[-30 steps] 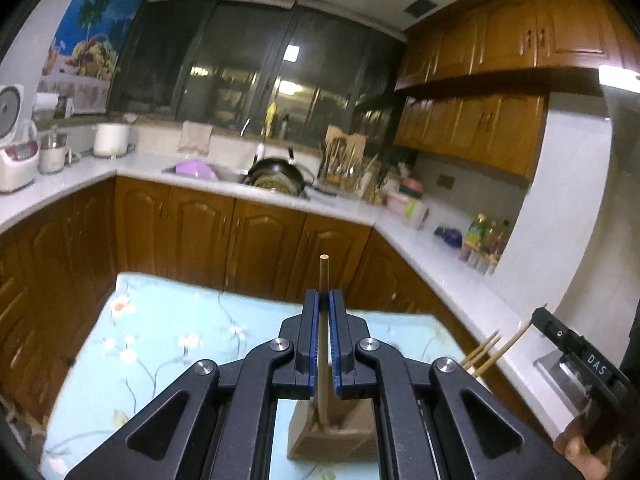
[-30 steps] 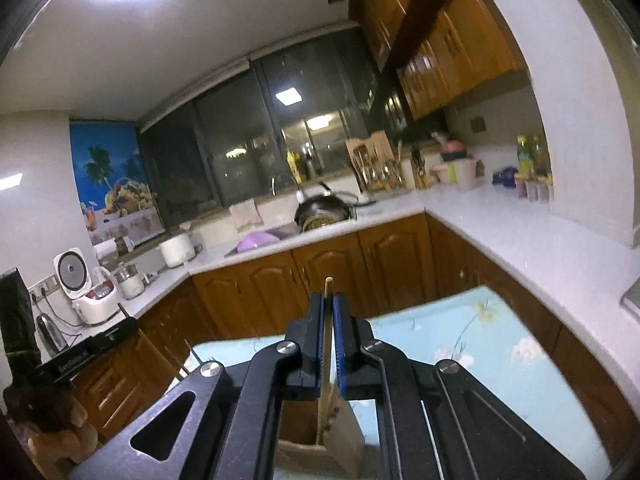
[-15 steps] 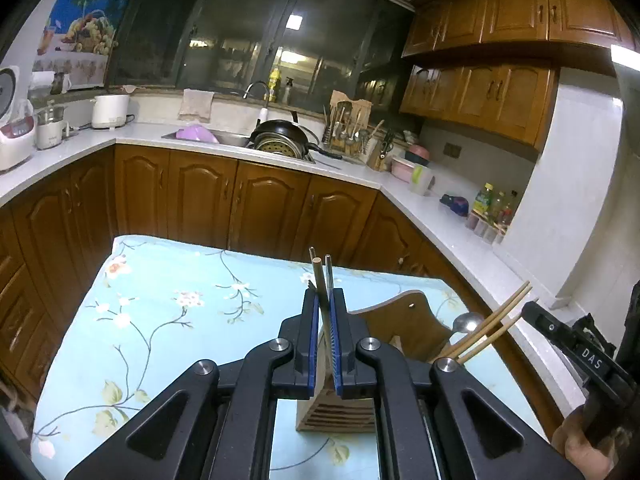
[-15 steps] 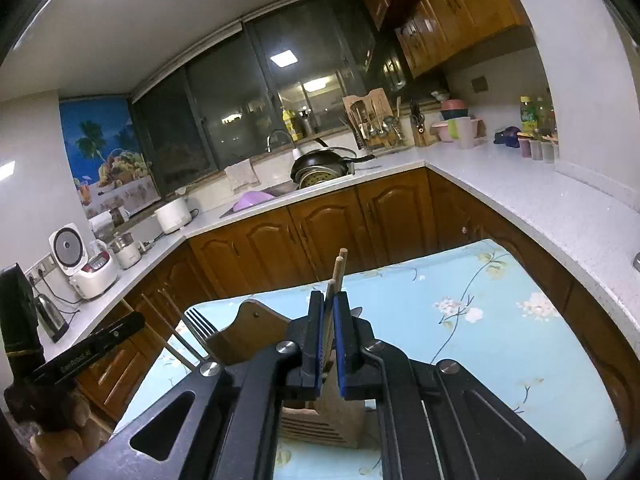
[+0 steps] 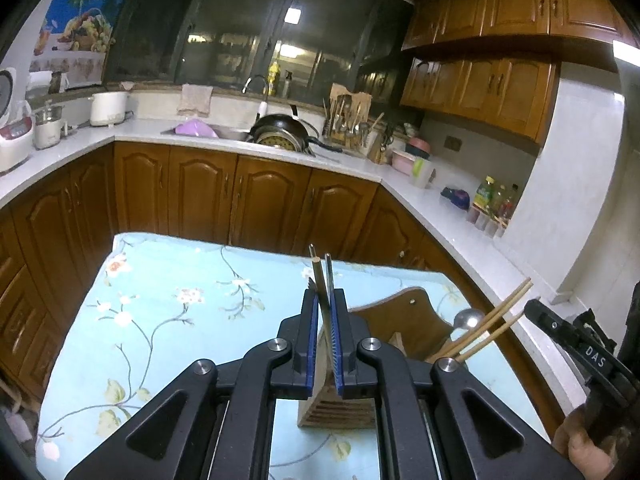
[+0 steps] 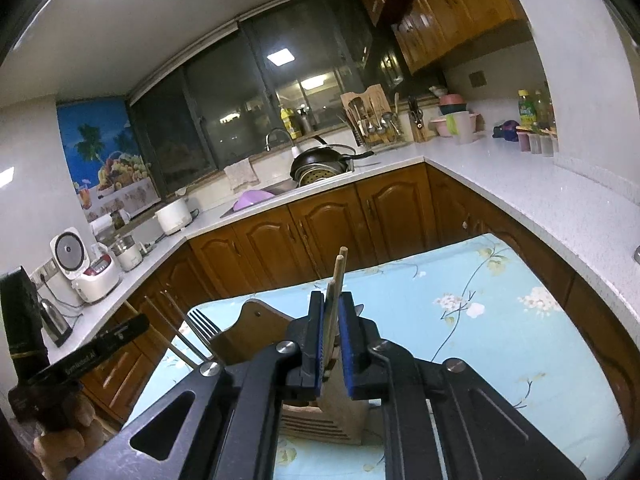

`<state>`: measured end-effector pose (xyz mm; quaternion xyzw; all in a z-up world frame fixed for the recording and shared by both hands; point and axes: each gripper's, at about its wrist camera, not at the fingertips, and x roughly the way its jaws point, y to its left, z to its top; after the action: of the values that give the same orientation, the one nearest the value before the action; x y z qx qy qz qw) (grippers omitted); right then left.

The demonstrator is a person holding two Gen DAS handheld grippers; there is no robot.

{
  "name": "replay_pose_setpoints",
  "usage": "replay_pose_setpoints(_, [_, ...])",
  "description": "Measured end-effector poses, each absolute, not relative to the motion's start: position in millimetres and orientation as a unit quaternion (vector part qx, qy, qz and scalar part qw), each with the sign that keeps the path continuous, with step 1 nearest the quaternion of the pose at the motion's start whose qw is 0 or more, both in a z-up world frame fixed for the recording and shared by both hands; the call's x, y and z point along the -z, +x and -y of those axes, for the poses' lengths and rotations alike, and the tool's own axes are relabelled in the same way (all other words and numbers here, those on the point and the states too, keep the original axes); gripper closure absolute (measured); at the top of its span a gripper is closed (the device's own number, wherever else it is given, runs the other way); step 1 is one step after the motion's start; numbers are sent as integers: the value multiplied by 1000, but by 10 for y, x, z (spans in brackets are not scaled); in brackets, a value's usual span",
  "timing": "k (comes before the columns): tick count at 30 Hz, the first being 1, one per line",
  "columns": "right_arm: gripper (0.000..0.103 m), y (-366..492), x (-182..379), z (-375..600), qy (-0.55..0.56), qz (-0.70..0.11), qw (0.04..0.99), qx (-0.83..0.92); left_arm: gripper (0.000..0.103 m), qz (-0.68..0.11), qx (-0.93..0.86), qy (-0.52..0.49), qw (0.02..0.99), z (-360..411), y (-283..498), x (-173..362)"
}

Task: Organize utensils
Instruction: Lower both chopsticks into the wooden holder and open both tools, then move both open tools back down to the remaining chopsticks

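A wooden utensil holder (image 5: 394,322) stands on the floral tablecloth (image 5: 168,312); it also shows in the right wrist view (image 6: 256,330). My left gripper (image 5: 325,320) has its jaws slightly apart around a chopstick and a metal handle (image 5: 322,280) that stand in the holder. My right gripper (image 6: 331,326) has its jaws slightly apart around two wooden chopsticks (image 6: 338,276) in the holder. A spoon (image 5: 466,316) and chopsticks (image 5: 496,318) lean in the holder at the right. A fork (image 6: 202,328) stands in the holder.
Wooden kitchen cabinets (image 5: 200,196) and a white counter (image 5: 436,208) ring the table. A sink with a black pan (image 5: 282,130), a rice cooker (image 6: 74,260) and bottles (image 5: 494,200) sit on the counter. The other gripper shows at the edge of each view.
Both cameras tilted down then settled over the holder. Both grippers' jaws have opened a little around the utensils, which now stand in the holder.
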<state>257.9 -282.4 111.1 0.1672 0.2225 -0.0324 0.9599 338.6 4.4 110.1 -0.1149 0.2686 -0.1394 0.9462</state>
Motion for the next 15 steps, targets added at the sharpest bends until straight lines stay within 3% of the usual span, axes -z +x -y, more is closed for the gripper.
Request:
replay_pose_setpoints(2, [78, 2543, -1113, 2848, 178, -218, 959, 30, 81, -272, 143, -117, 944, -57, 3357, -1136])
replay_pose_setpoints(3, [64, 2499, -1130, 2867, 186, -214, 959, 28, 78, -266, 140, -118, 946, -72, 3310, -1166])
replay_pose_setpoints(8, [50, 2262, -1172, 2934, 203, -197, 959, 27, 54, -254, 135, -126, 950, -154, 3029, -1250])
replay_pose_setpoints(9, [43, 2193, -1177, 2943, 206, -194, 959, 27, 52, -253, 134, -128, 950, -176, 2968, -1236])
replay_pose_setpoints(11, [32, 2082, -1162, 2947, 206, -191, 959, 30, 37, -254, 121, -135, 950, -234, 2786, -1184])
replay_pose_setpoints(13, [19, 1926, -1100, 2934, 206, -192, 959, 32, 31, -258, 112, -139, 949, -289, 2629, -1098])
replay_pose_setpoints(15, [13, 1763, -984, 2915, 210, -197, 957, 33, 29, -269, 108, -138, 947, -319, 2485, -1007])
